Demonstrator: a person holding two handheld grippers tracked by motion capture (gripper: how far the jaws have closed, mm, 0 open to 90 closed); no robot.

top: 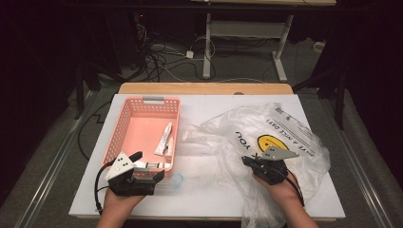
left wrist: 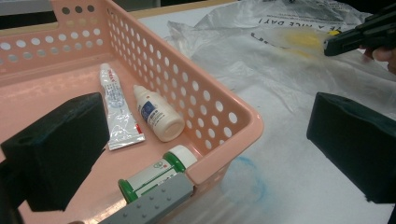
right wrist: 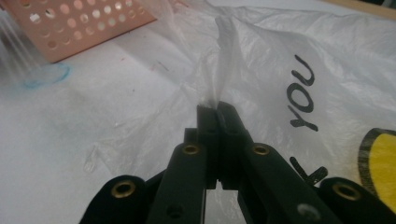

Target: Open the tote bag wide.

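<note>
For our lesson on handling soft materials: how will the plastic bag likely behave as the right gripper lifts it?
The plastic bag will probably drape limply: the pinch in the right gripper already rises as a thin crumpled ridge. It looks light, being thin and see-through. The smooth film may slip, as only a small fold is pinched.

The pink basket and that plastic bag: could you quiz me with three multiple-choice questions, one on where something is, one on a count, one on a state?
1. Where does the green-capped bottle lie?
A. in the pink basket
B. on the plastic bag
C. on the floor

2. How many items lie in the basket?
A. one
B. three
C. six

3. How is the right gripper?
A. wide open
B. shut on a tube
C. shut on the plastic bag

Answers: 1 A, it rests by the basket's near corner. 2 B, a tube, a white bottle and the green-capped bottle. 3 C, a fold of film rises from between its closed jaws.
</note>
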